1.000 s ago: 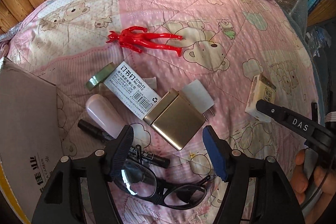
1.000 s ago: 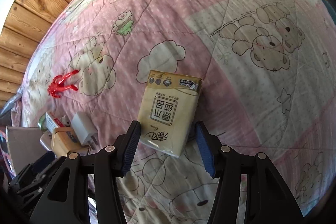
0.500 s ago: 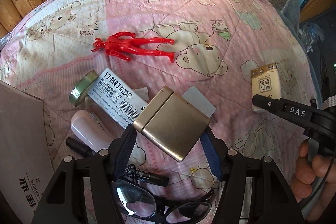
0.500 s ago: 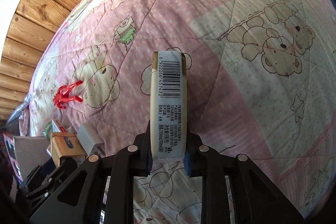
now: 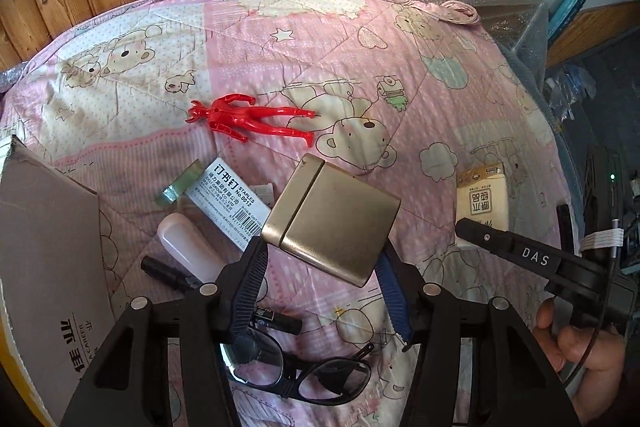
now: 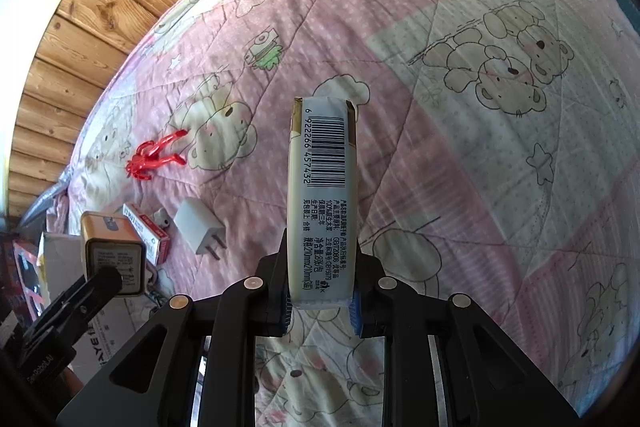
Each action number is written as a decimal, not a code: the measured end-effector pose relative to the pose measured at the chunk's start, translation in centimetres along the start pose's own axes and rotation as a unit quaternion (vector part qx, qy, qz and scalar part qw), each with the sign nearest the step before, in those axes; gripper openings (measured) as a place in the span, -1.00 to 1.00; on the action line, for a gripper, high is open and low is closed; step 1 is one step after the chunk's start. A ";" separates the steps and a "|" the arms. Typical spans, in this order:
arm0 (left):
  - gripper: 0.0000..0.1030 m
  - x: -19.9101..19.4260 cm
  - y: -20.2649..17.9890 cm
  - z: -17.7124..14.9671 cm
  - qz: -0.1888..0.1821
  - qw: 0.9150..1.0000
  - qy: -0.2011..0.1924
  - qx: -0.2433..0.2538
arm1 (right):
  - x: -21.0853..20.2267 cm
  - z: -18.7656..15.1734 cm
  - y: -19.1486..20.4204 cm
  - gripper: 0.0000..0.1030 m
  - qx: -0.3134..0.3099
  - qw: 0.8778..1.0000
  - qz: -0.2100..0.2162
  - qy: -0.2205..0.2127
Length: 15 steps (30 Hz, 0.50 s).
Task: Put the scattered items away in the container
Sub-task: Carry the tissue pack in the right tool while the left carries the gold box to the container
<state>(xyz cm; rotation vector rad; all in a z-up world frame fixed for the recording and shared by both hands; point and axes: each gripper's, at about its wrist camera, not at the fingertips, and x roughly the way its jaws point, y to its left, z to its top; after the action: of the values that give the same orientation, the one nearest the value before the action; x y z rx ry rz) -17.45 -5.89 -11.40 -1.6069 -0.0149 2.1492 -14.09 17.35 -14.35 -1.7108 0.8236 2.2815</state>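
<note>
Now that both lifted, gold tin (image 5: 334, 223) and tissue pack (image 6: 322, 203) hang higher.

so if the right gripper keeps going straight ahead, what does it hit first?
Probably just the pink quilt. The right gripper holds the tissue pack, and nothing else lies beyond the pack in that view; depth is unclear.

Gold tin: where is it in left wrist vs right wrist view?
Left wrist: gold tin centre frame, clamped in the left tongs.
Right wrist: gold tin at the left edge, end-on, on the other tongs' tip.
Shared landmark: red figure on the quilt.
</note>
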 end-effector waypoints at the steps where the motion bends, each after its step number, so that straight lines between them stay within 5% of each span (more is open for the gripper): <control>1: 0.08 -0.2 0.0 0.0 -0.001 1.000 -0.003 0.000 | -0.2 -0.3 0.1 -0.56 -0.001 1.000 0.001 0.000; 15: 0.08 -6.3 1.0 -1.9 -0.032 0.998 -0.042 -0.020 | -3.2 -4.7 4.1 -0.56 -0.046 0.999 0.018 0.000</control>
<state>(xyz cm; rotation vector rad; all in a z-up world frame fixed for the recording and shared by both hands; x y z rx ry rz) -14.70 -9.58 -6.57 -1.5154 -0.1360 2.1791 -10.94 12.10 -10.93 -1.7472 0.7662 2.3781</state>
